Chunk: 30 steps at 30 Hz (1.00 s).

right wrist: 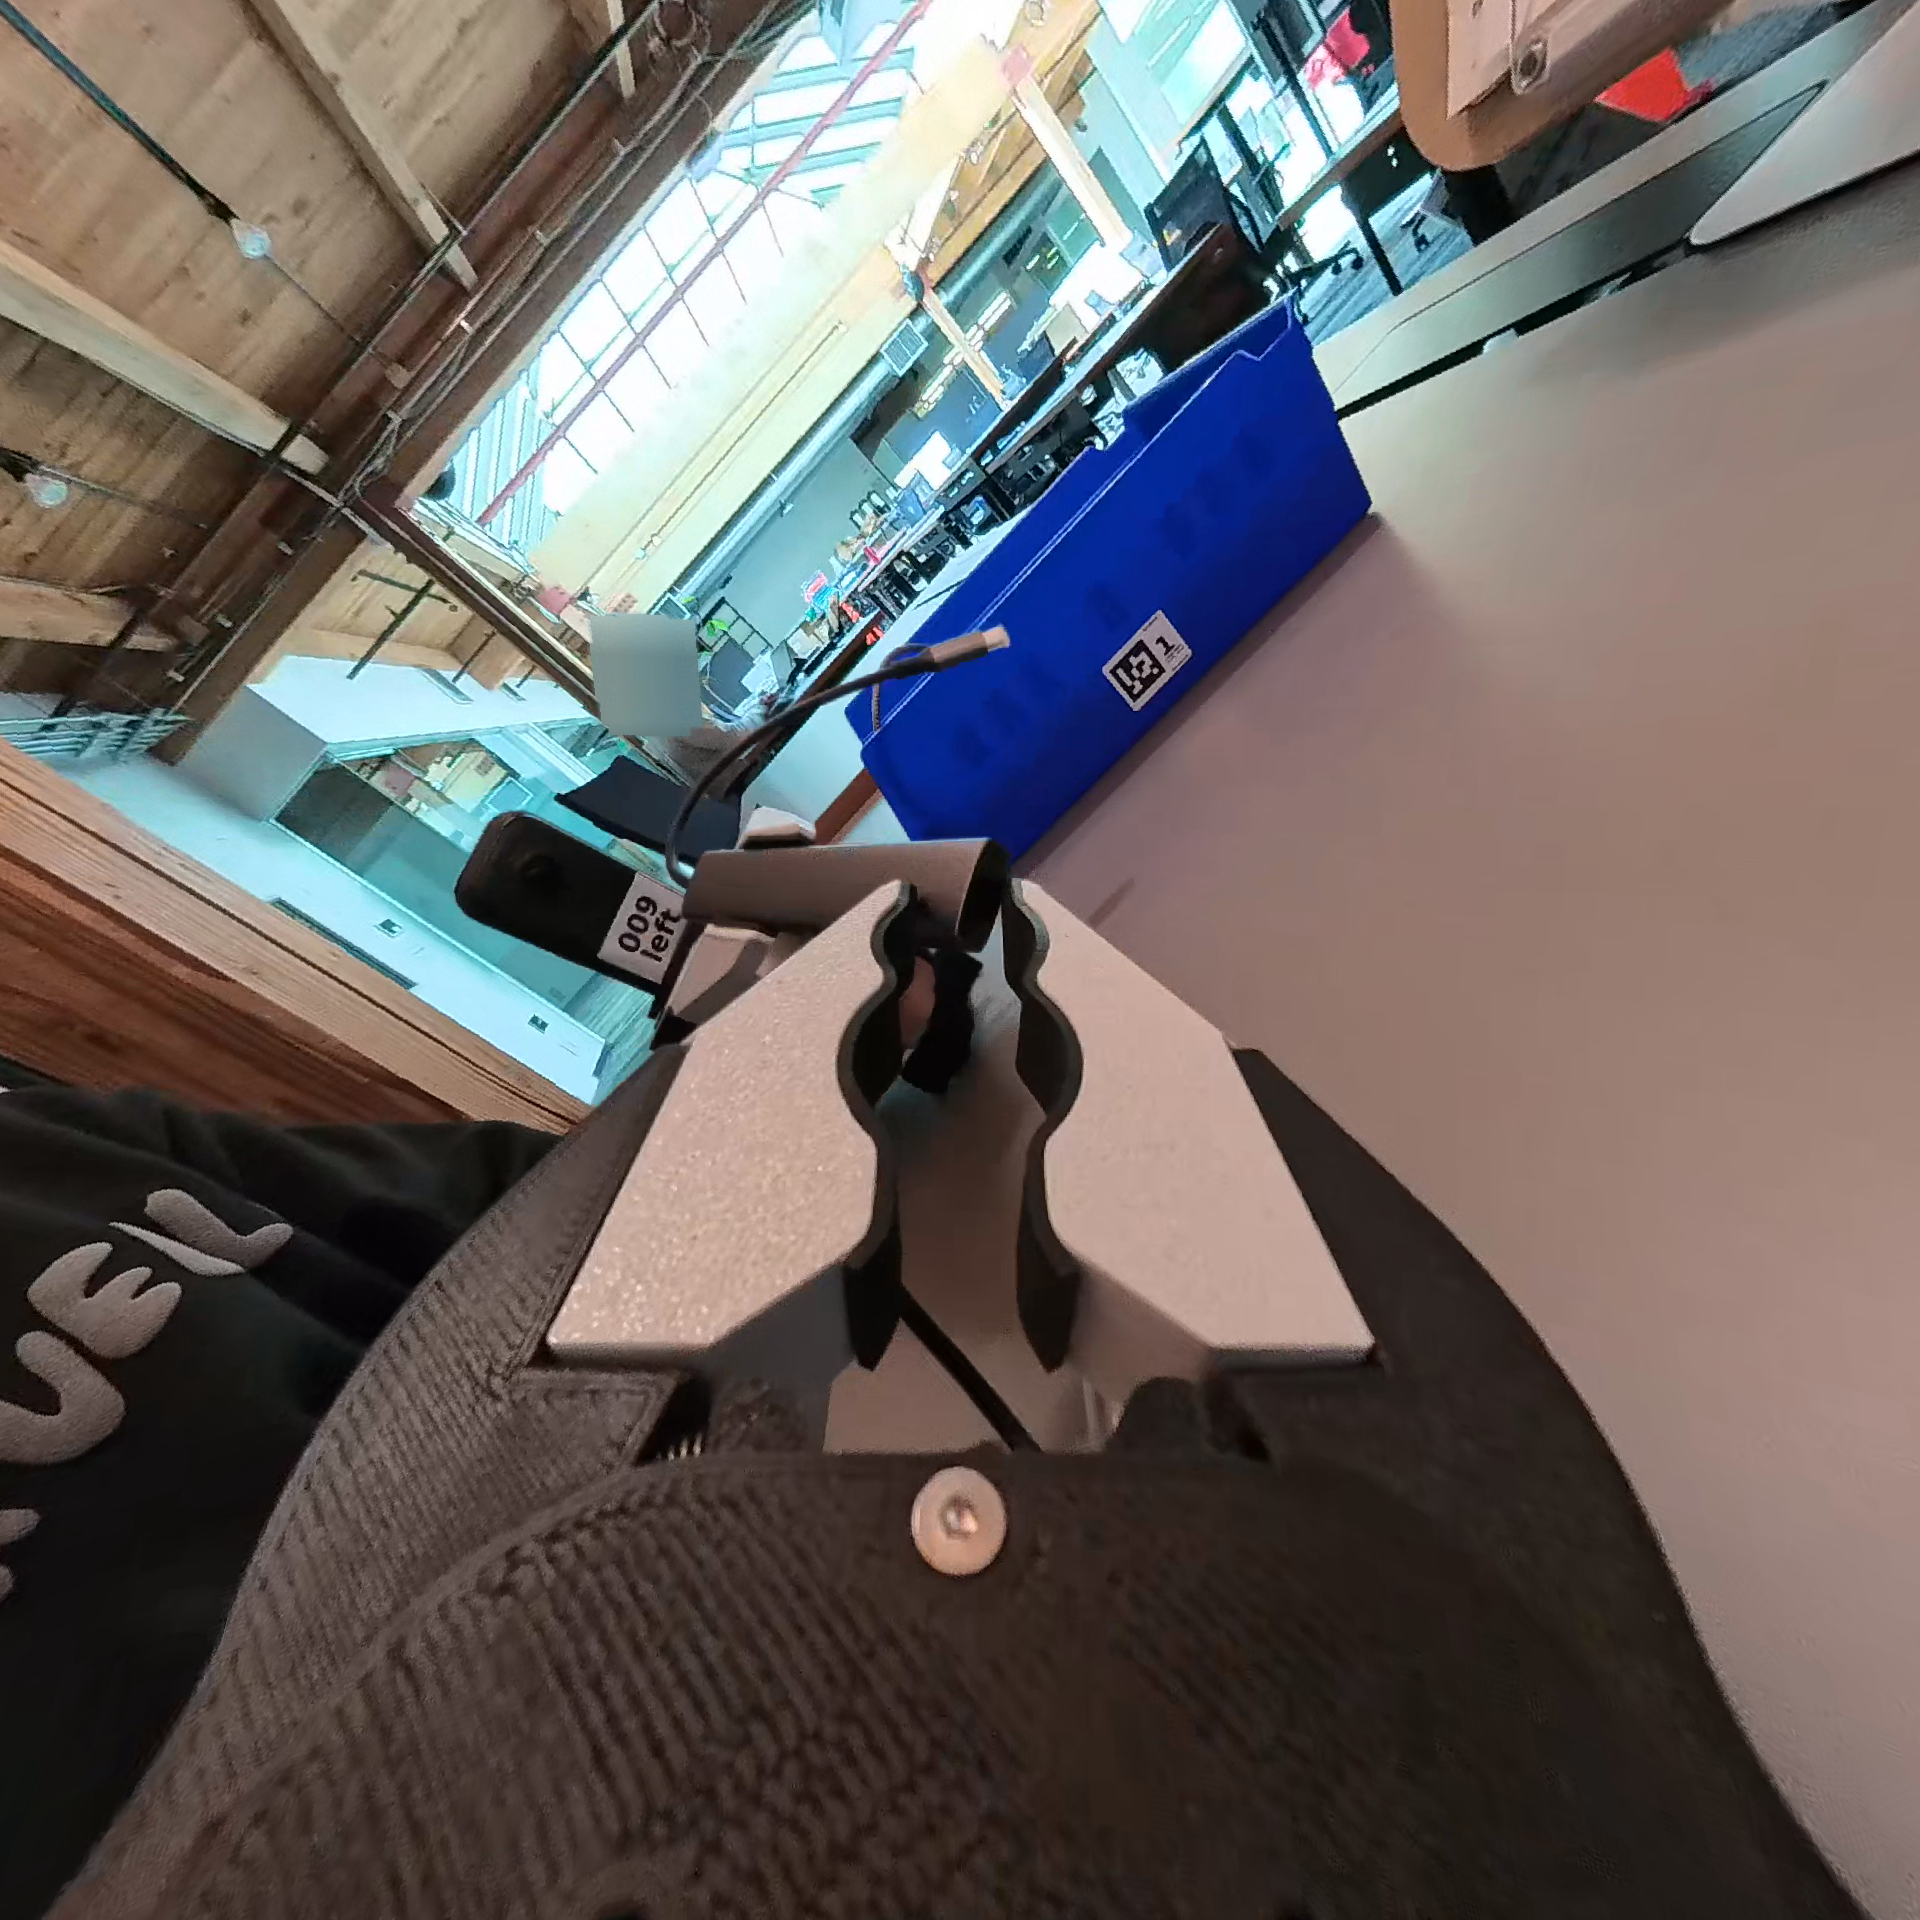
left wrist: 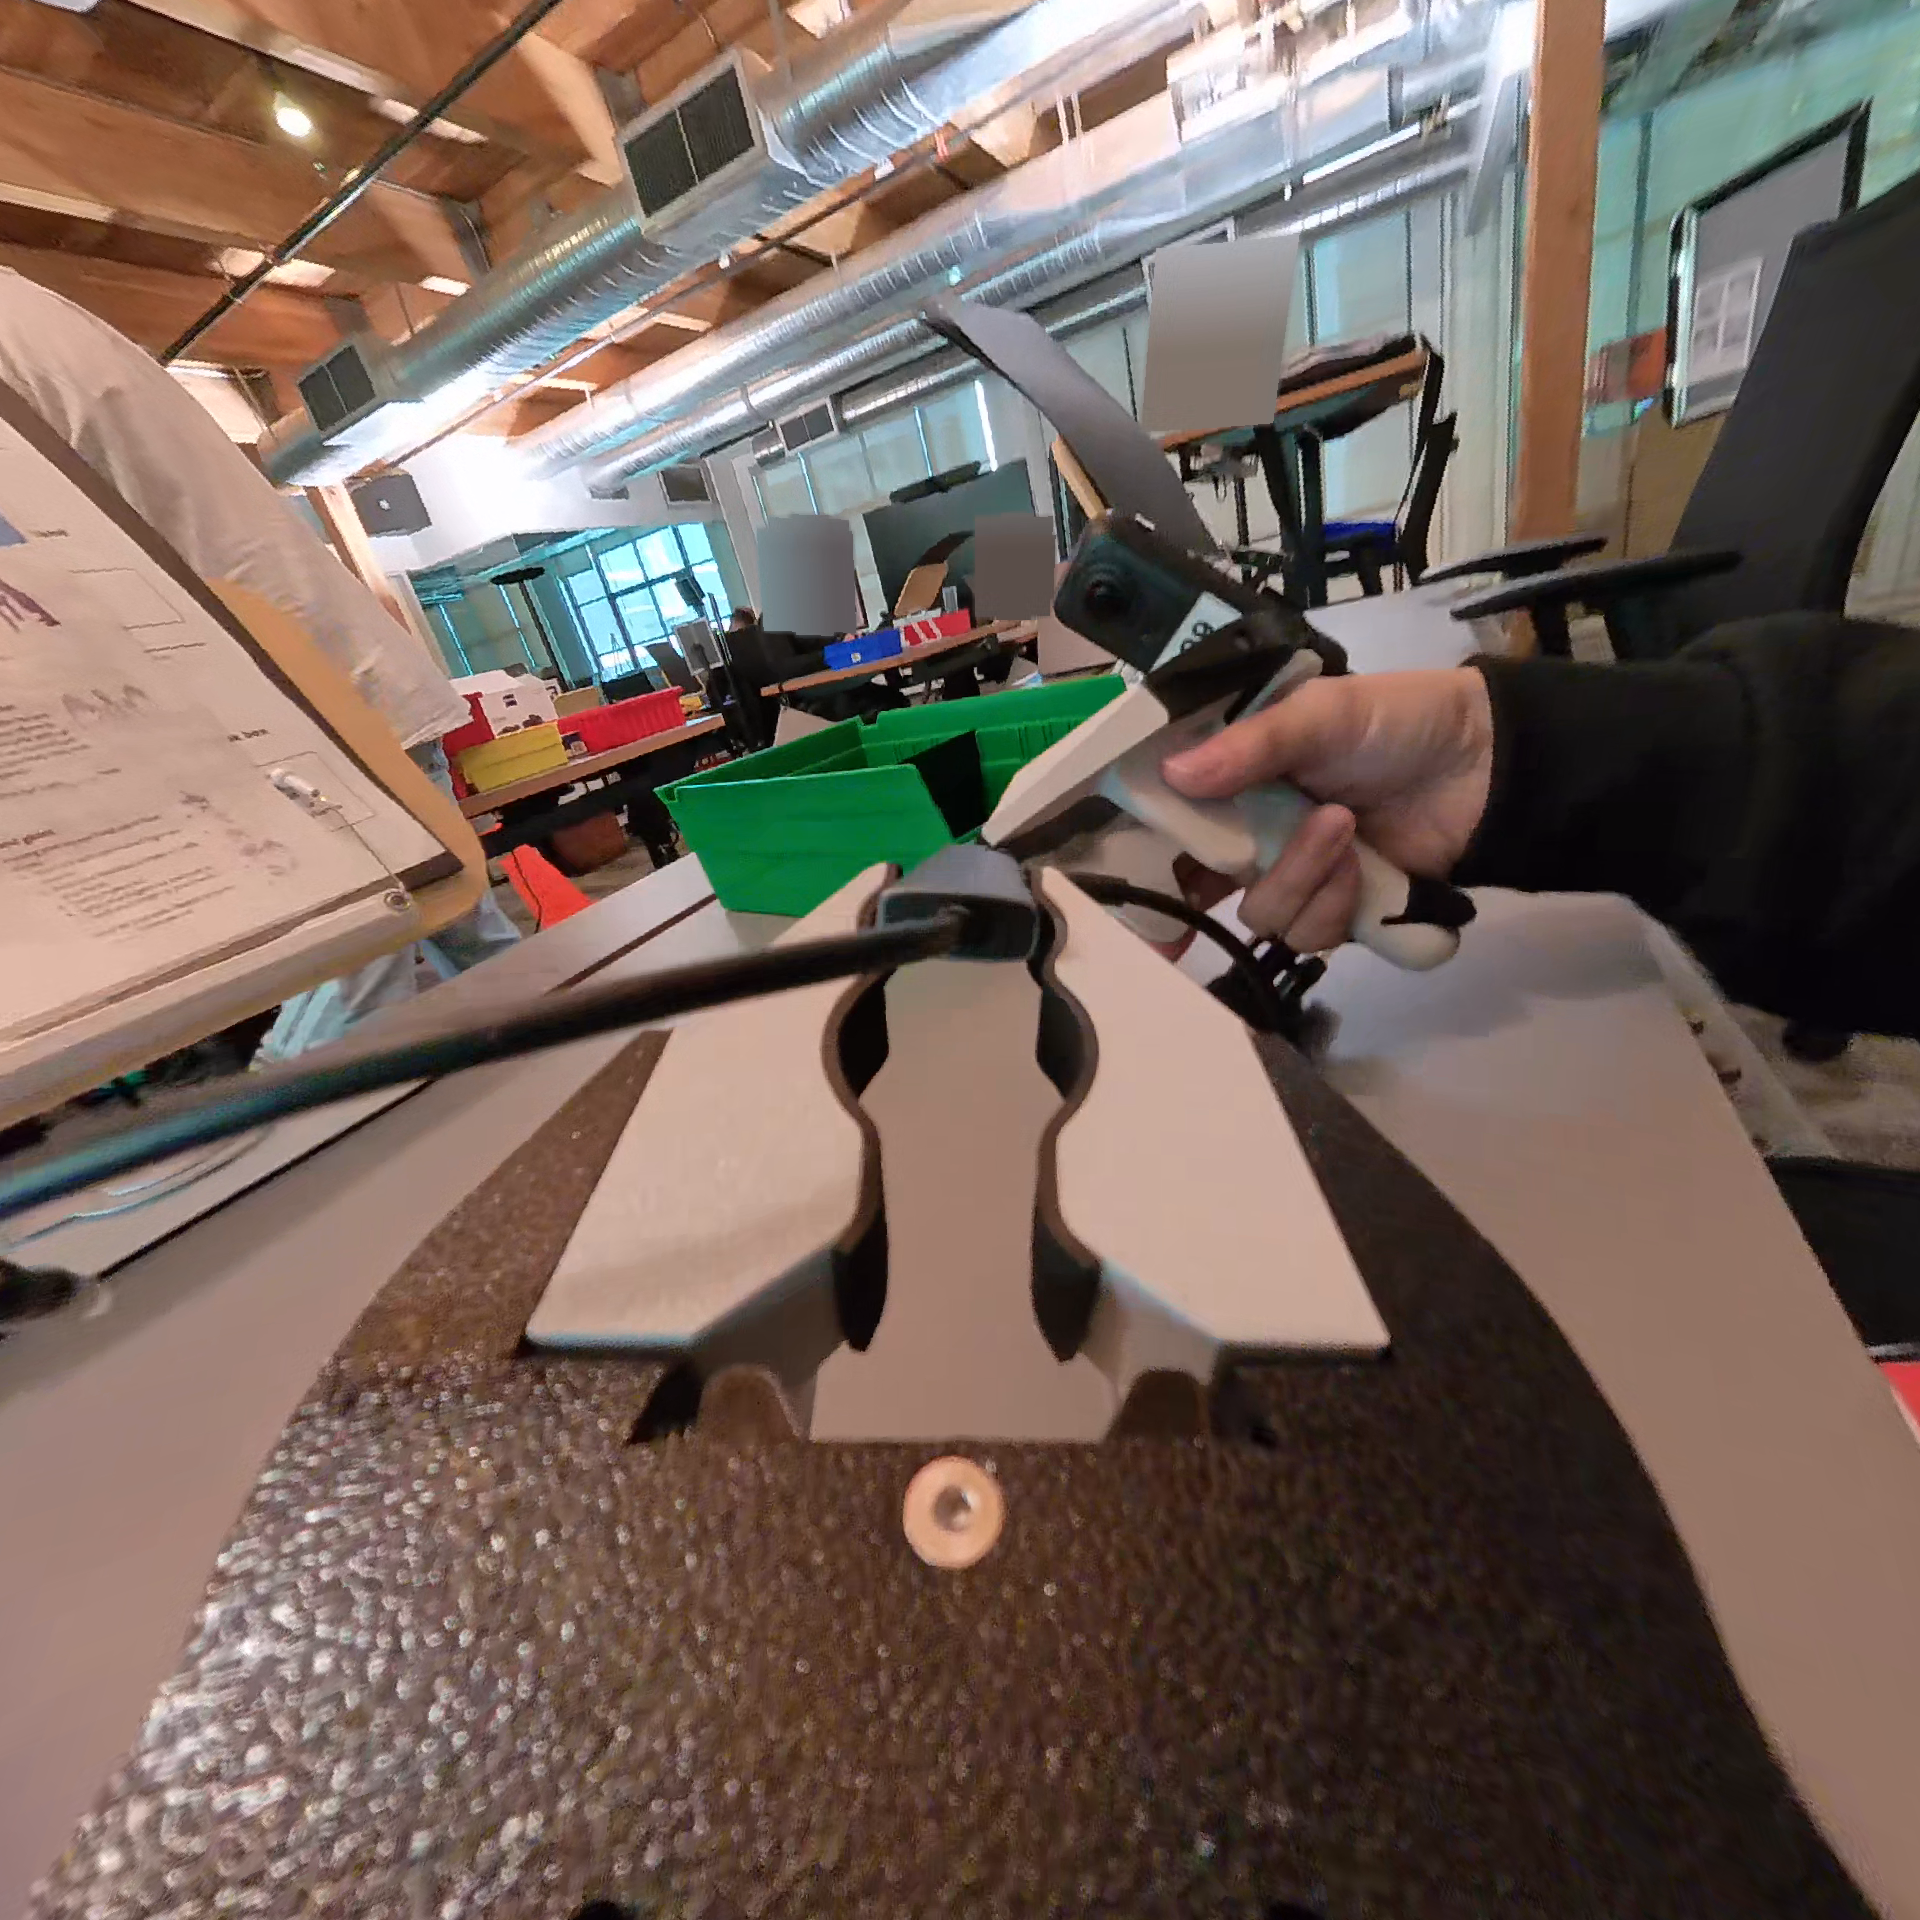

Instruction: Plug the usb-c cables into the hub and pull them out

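In the left wrist view my left gripper (left wrist: 961, 920) is shut on a small grey hub (left wrist: 966, 878) just above the grey table (left wrist: 1475, 1101). The hub's own black cable (left wrist: 468, 1039) runs off to the left. My right gripper (left wrist: 1003, 831), held by a hand, has its tips against the hub's far end. In the right wrist view my right gripper (right wrist: 956, 920) is closed on a black USB-C cable (right wrist: 940, 1013) right at the hub (right wrist: 831, 883). The hub's lead arcs up to a free silver plug (right wrist: 966, 646). I cannot tell whether the black plug is in a port.
A green bin (left wrist: 821, 821) stands just behind the hub. A blue bin (right wrist: 1143, 561) with a square tag stands on the table. A tilted board with printed sheets (left wrist: 156, 779) is at the left. The black cable's tied bundle (left wrist: 1278, 977) lies at the right, and a black office chair (left wrist: 1787, 447) stands behind. Across from one pair of fingers to the other is roughly 6 cm.
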### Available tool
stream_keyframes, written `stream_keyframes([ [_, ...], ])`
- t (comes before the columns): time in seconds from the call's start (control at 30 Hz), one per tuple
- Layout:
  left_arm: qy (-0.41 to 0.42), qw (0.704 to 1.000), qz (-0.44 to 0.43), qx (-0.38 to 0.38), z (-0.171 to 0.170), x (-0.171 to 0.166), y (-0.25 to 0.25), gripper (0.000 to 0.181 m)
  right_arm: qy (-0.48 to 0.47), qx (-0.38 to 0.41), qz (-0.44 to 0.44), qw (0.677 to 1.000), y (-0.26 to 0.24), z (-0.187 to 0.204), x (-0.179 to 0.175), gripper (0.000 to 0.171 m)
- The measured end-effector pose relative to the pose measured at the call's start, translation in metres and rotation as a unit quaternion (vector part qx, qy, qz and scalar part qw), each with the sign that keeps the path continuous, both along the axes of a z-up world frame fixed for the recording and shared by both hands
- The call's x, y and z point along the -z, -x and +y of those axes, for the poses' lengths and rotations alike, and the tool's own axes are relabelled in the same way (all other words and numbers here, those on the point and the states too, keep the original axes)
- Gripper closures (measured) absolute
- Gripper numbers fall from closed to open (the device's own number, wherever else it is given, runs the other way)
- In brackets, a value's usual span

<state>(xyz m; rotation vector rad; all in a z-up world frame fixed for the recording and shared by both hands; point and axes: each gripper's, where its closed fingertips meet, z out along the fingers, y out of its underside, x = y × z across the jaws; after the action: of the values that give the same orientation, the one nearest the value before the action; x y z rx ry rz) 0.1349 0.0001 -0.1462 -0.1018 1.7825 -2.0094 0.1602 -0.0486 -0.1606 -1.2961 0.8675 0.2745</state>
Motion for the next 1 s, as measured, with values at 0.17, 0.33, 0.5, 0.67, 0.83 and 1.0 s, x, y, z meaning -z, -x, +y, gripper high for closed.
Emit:
stream_keyframes([
  [0.17,-0.052,0.998,-0.038,-0.009,-0.009,0.010,0.004,0.160,0.019,-0.037,-0.010,0.999,0.011,0.012,0.000,0.158],
  [0.33,-0.088,0.995,-0.041,-0.039,-0.011,0.018,-0.001,0.160,0.047,-0.015,-0.029,0.998,0.006,0.015,0.003,0.157],
  [0.5,-0.076,0.989,-0.026,-0.124,0.006,0.013,-0.026,0.160,0.126,0.044,-0.157,0.979,0.002,0.026,-0.004,0.131],
  [0.67,-0.059,0.986,-0.023,-0.155,0.015,0.008,-0.033,0.160,0.217,0.077,-0.248,0.941,0.004,0.059,0.001,0.129],
  [0.83,-0.034,0.988,-0.006,-0.153,0.019,0.004,-0.035,0.160,0.213,0.144,-0.279,0.925,-0.004,0.059,-0.006,0.159],
  [1.0,-0.034,0.989,-0.008,-0.146,0.018,0.004,-0.033,0.160,0.203,0.136,-0.273,0.931,-0.003,0.060,-0.003,0.159],
])
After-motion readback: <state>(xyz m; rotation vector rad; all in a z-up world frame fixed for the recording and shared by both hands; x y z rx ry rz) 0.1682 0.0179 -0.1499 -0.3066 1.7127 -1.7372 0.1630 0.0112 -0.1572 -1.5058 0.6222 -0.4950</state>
